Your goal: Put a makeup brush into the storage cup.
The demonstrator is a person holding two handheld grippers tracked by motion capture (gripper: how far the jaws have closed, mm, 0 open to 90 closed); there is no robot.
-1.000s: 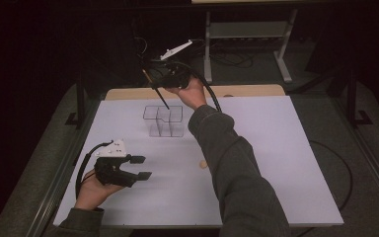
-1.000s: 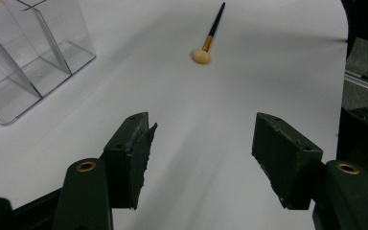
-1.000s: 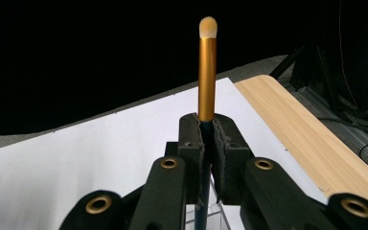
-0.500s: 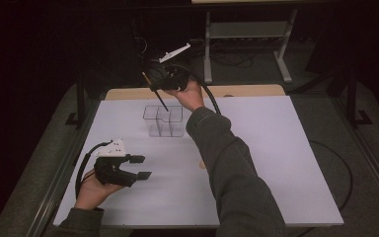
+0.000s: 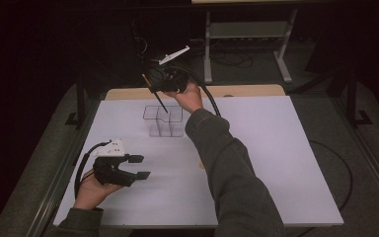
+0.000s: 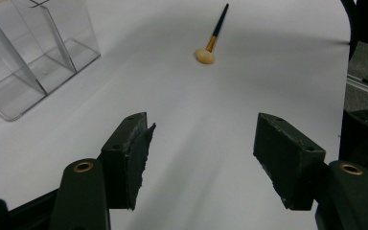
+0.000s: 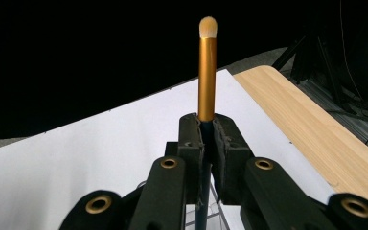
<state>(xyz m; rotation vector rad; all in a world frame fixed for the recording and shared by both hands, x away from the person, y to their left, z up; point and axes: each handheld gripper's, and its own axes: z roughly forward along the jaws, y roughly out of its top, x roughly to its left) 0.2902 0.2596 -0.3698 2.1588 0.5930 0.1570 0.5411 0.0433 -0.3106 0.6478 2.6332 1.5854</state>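
Note:
My right gripper (image 5: 154, 85) is held high over the table's far side, shut on a make-up brush (image 5: 161, 101). The brush's dark handle slants down to the top of a clear multi-compartment organizer (image 5: 164, 121). In the right gripper view the gold ferrule and pale tip of the brush (image 7: 207, 62) stand up out of the shut right gripper (image 7: 207, 125). My left gripper (image 5: 140, 167) rests low at the front left, open with nothing in it; in its own view the left gripper (image 6: 201, 143) faces bare table. A second brush (image 6: 214, 37) lies flat beyond it.
The white table top (image 5: 276, 163) has a wooden strip (image 5: 246, 91) along its far edge. The organizer (image 6: 33, 52) sits left of the lying brush. A black cable (image 5: 343, 173) loops off the right side. A metal stand (image 5: 246, 34) is behind the table.
The right hand has shifted only slightly, and the brush's handle end has dipped a little toward the organizer. The left gripper has not moved.

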